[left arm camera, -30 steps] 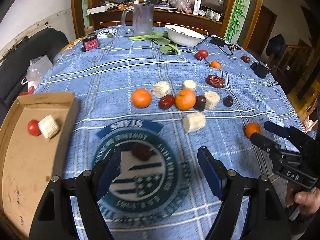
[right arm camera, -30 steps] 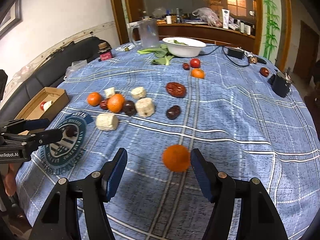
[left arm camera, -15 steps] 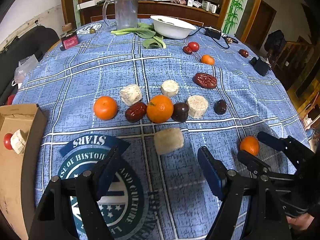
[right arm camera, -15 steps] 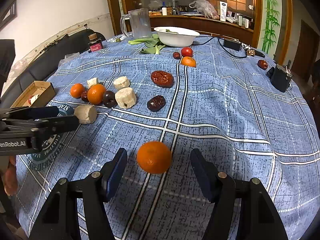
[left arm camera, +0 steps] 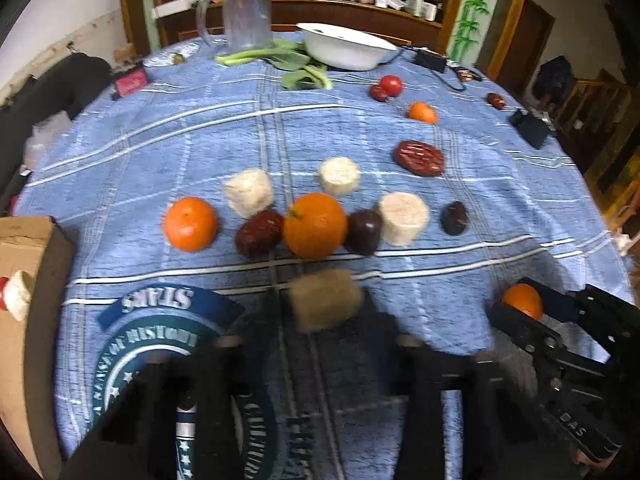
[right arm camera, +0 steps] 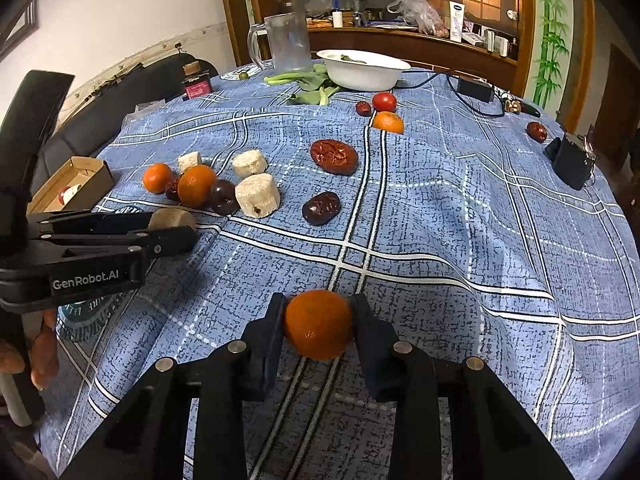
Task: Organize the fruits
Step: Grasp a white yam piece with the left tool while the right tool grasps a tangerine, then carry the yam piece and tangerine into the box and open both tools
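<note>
The right gripper (right arm camera: 319,330) pinches an orange (right arm camera: 319,324) squarely between its pads just above the desk (right arm camera: 460,208), presumably to carry it off for sorting, while the left gripper (left arm camera: 320,344) is spread around a pale corn chunk (left arm camera: 325,298) just ahead
</note>
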